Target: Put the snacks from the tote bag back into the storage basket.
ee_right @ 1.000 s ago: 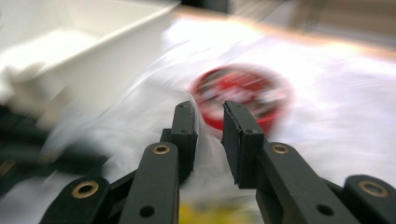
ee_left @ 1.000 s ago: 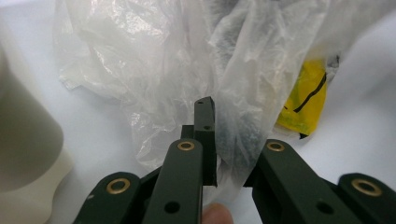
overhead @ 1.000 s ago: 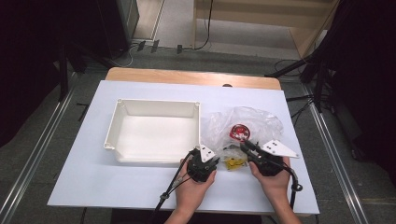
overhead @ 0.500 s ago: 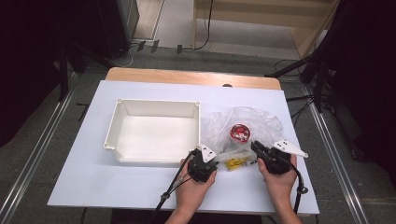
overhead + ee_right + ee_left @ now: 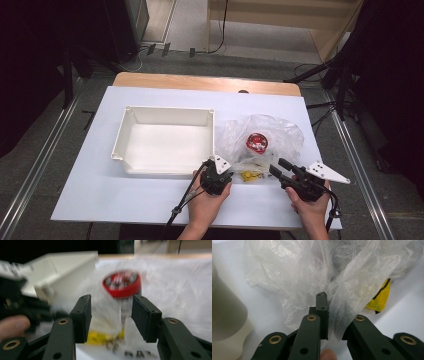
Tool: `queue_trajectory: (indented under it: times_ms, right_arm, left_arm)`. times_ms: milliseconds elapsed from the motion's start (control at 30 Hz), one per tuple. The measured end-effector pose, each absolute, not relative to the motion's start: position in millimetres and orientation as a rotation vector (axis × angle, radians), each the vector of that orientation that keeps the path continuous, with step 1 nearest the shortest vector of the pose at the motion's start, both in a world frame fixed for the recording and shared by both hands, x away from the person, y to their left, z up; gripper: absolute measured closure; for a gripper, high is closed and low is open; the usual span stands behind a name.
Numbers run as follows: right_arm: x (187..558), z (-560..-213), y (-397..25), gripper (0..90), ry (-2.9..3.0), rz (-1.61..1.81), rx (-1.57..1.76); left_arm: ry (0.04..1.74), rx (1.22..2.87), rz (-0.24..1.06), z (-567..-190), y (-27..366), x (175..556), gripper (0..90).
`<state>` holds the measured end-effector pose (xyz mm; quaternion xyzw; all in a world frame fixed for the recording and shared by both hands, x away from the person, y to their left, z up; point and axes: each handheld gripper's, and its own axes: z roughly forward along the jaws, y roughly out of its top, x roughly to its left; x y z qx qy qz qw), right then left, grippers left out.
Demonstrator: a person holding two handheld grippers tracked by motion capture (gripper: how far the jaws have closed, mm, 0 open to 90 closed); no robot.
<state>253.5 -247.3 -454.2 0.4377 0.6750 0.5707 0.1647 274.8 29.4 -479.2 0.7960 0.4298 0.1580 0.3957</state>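
The right gripper view was blurred, so the print on the yellow packet (image 5: 100, 338) could not be read. One crumpled, translucent plastic bag (image 5: 260, 137) lay on the white tabletop (image 5: 90, 195), just beside one white bin (image 5: 165, 145); one red-lidded jar (image 5: 257, 141) was seen inside it. The left gripper (image 5: 323, 307) was clenched on the bag's edge. The right gripper (image 5: 111, 315) was held with jaws released.

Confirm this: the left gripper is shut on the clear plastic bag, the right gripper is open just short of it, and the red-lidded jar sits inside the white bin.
One thing is off: the red-lidded jar lies in the clear plastic bag, beside the white bin, not in it, as the high view shows. The left gripper is indeed shut on the bag, and the right gripper is open.
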Motion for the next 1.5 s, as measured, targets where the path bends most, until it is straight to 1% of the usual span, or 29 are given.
queue_trajectory:
  times_ms: [33,67,133,200,233,267,300,333,367,433,467,500,633,700,733,767,800,867,900,933,967,1033,1133,1167,1200,1300,1400,1500]
  right_arm:
    - [251,-448,-245,58.3,1.852,1.656,1.251]
    - [251,-448,-245,58.3,1.852,1.656,1.251]
    - [253,-448,-236,65.1,1.853,1.597,1.274]
    - [259,-456,-223,71.9,1.906,1.514,1.319]
    - [268,-466,-210,77.1,1.975,1.443,1.346]
    - [268,-466,-210,77.1,1.975,1.443,1.346]
    - [273,-472,-204,79.0,2.019,1.409,1.370]
    - [282,-483,-193,81.8,2.100,1.344,1.412]
    - [282,-483,-193,81.8,2.100,1.344,1.412]
    - [288,-489,-183,84.8,2.183,1.255,1.432]
    - [288,-488,-176,86.6,2.222,1.229,1.405]
    - [288,-488,-176,86.6,2.222,1.229,1.405]
    - [285,-489,-165,87.5,2.305,1.246,1.342]
    - [285,-489,-165,86.1,2.314,1.257,1.339]
    - [286,-489,-168,83.4,2.317,1.287,1.362]
    - [286,-489,-168,83.4,2.317,1.287,1.362]
    - [286,-489,-169,81.4,2.317,1.298,1.364]
    - [282,-488,-172,74.9,2.317,1.310,1.314]
    - [279,-486,-173,71.8,2.307,1.323,1.276]
    - [270,-480,-180,66.4,2.282,1.351,1.221]
    - [270,-480,-180,66.4,2.282,1.351,1.221]
    - [262,-470,-191,64.7,2.216,1.416,1.206]
    - [256,-446,-212,64.5,2.009,1.521,1.217]
    - [256,-446,-212,64.5,2.009,1.521,1.217]
    - [261,-440,-219,64.3,1.931,1.506,1.249]
    - [270,-439,-221,64.7,1.890,1.459,1.283]
    - [286,-441,-226,72.7,1.826,1.392,1.309]
    - [307,-446,-230,74.0,1.813,1.351,1.380]
  left_arm:
    - [1.084,2.016,0.400,-479,30,275,84.9]
    - [1.084,2.016,0.400,-479,30,275,84.8]
    - [1.074,2.017,0.403,-479,29,274,84.5]
    - [1.065,2.015,0.403,-479,29,273,82.8]
    - [1.055,2.007,0.403,-479,30,273,75.8]
    - [1.035,2.006,0.400,-478,30,271,75.8]
    - [1.011,1.992,0.412,-477,31,269,70.7]
    - [0.977,1.974,0.441,-477,32,265,60.9]
    - [0.945,1.953,0.469,-476,32,261,60.9]
    - [0.895,1.923,0.480,-475,32,256,53.8]
    - [0.878,1.916,0.478,-474,32,256,47.7]
    - [0.876,1.904,0.477,-474,31,256,47.7]
    - [0.884,1.832,0.463,-468,31,256,35.7]
    - [0.909,1.812,0.455,-467,29,260,33.7]
    - [0.930,1.805,0.457,-467,27,263,37.5]
    - [0.954,1.806,0.466,-467,26,265,37.5]
    - [0.972,1.814,0.471,-468,25,267,43.1]
    - [0.995,1.847,0.468,-471,23,270,58.8]
    - [1.000,1.858,0.469,-472,22,271,64.5]
    - [0.993,1.873,0.481,-473,21,270,75.4]
    - [0.990,1.885,0.503,-474,20,269,75.4]
    - [0.983,1.902,0.527,-475,18,267,80.6]
    - [1.009,1.923,0.526,-476,17,268,85.1]
    - [1.021,1.928,0.518,-476,16,270,85.1]
    - [1.027,1.932,0.515,-477,16,271,85.9]
    - [1.035,1.942,0.517,-477,16,271,86.0]
    - [1.031,1.941,0.514,-477,16,271,85.7]
    - [1.029,1.944,0.510,-477,16,271,85.4]
